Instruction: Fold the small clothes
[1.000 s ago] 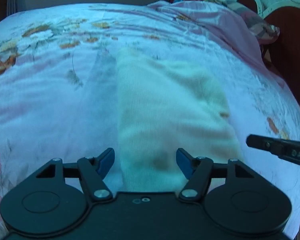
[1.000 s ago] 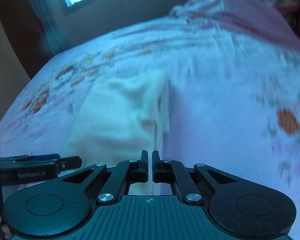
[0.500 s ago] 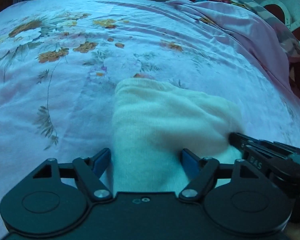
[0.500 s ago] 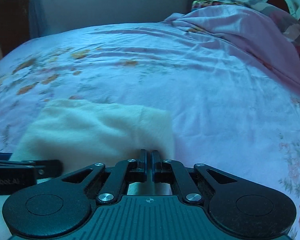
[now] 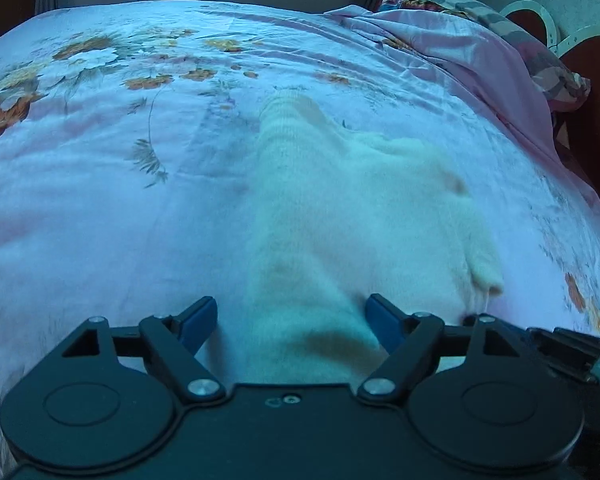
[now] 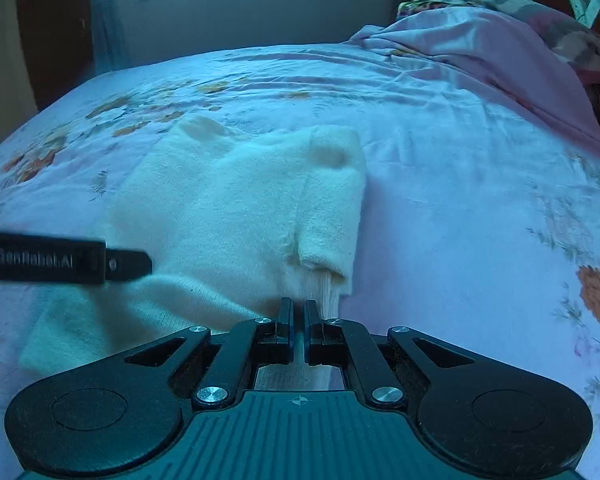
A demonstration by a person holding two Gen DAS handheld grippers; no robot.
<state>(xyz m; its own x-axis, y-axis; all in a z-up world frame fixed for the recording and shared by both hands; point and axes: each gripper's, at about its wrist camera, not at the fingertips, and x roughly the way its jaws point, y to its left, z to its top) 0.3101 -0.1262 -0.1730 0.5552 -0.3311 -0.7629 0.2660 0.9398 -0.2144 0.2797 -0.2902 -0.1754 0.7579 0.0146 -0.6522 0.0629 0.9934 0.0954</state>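
Sweater (image 6: 228, 208) on bedsheet (image 6: 440, 200), pillow (image 6: 500, 4) beyond

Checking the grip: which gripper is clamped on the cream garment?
The right gripper: its fingers pinch the cream garment hem. The left gripper is open.

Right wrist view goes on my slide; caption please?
Right gripper shut on cream garment's hem on floral bedsheet; left gripper alongside.
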